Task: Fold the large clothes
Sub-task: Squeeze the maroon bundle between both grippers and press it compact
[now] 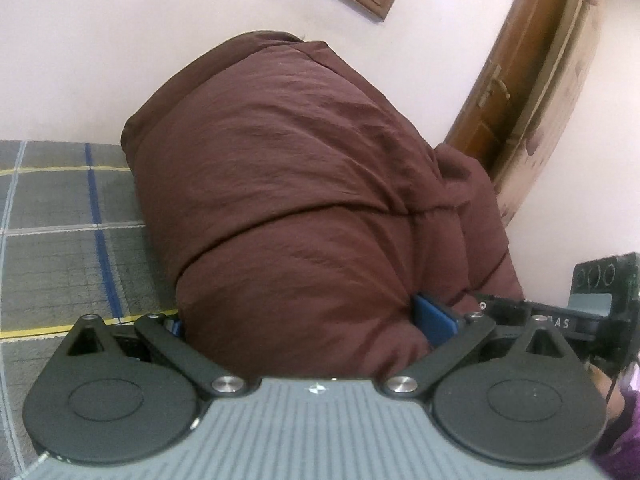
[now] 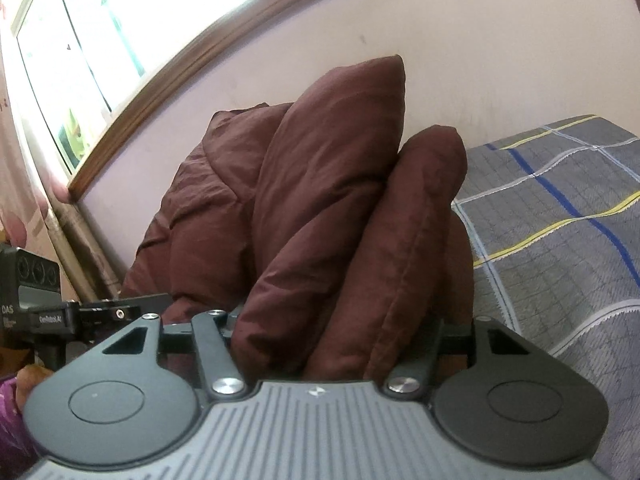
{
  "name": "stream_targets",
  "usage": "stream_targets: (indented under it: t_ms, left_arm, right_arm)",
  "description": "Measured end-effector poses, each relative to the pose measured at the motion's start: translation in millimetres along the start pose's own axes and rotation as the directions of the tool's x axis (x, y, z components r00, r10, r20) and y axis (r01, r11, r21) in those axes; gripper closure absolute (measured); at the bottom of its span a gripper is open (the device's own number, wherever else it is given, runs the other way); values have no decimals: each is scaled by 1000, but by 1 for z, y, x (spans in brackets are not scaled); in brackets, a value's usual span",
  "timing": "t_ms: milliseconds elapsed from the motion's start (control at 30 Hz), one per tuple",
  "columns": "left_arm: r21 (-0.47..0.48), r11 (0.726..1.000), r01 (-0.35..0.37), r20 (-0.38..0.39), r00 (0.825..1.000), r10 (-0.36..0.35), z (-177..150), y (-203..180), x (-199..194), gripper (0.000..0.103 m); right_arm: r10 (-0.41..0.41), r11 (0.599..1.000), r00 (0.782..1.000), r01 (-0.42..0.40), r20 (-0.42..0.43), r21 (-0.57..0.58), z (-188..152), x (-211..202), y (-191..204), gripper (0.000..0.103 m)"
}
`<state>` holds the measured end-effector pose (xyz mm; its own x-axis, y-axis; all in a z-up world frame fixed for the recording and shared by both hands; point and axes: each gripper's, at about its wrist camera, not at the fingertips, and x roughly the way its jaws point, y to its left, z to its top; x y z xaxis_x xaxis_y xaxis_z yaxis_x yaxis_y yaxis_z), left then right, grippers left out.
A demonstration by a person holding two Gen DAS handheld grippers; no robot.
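Maroon, puffy and quilted, the padded garment (image 1: 304,200) lies bunched on a bed under a grey plaid bedspread (image 1: 60,220) crossed by blue, yellow and white lines. It is heaped against the pale wall (image 1: 100,60), near the corner where a brown wooden door (image 1: 532,92) stands. No container shows in either view.

From the left wrist camera, the left hand-held gripper (image 1: 304,328) has a thick roll of the garment filling the space between its jaws. One blue pad (image 1: 434,322) presses into the fabric on the right side; the other is almost hidden behind the bulge on the left. It is clamped on the garment.

From the right wrist camera, the right hand-held gripper (image 2: 336,332) has two or three stacked folds of the same garment (image 2: 320,208) standing up between its jaws. Its fingers are buried under the cloth, so I cannot tell whether the pads actually press on it.

A window (image 2: 80,40) with a brown wooden frame sits up on the wall at the left of that view, bright with daylight. Each camera also catches the other gripper's black body at its edge, with a bit of purple sleeve (image 2: 12,420) beside it.
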<state>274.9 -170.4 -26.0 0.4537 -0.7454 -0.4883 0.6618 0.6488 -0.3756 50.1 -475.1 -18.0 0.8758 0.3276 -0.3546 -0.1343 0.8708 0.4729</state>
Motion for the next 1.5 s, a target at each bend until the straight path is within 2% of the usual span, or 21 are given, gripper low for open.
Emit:
stream_targets:
  t_ms: [167,267,300,333,433,500,567,700,833,1167,1500]
  left_arm:
    - [-21,1000,6,-17,1000,-7,6,4,10,2]
    - [-26,1000,7,-17,1000,-7,5,5,11,2]
    - [-27,1000,8,-17,1000,-8,5,6,12,2]
    - [-27,1000,6,-16,1000,-7,4,6,11,2]
    - [-32,999,4,-10,1000,-4,4,5,12,2]
    - [-28,1000,4,-6,1000,-4,3,4,11,2]
    - [-15,1000,-2,2,1000,2,3,2,10,2]
    - [9,1000,-20,26,999,20,3,-7,4,2]
    - [20,999,-34,40,999,33,4,-12,-3,2]
    - [36,997,-73,115,991,69,4,-13,-45,3]
    - [24,988,-152,167,975,146,-1,-4,-103,3]
  right_arm:
    - [-16,1000,1000,16,-15,17,1,6,-16,41]
    - [-34,998,998,36,-45,44,2,16,-26,19]
    - [-44,998,997,47,-56,50,2,20,-32,6]
    - [-58,996,996,62,-65,57,1,22,-35,0]
    - [32,982,996,-15,-86,188,-4,34,-59,0]
    - [57,979,995,-40,-83,202,-5,38,-63,0]
    - [85,977,994,-69,-69,203,-4,38,-62,7]
    - [137,965,990,-132,-8,226,-3,30,-61,31]
    - [150,962,989,-149,15,229,-2,32,-57,37]
    - [207,952,977,-212,44,221,-2,38,-33,39]
    - [295,928,954,-297,44,224,-9,66,-3,39]
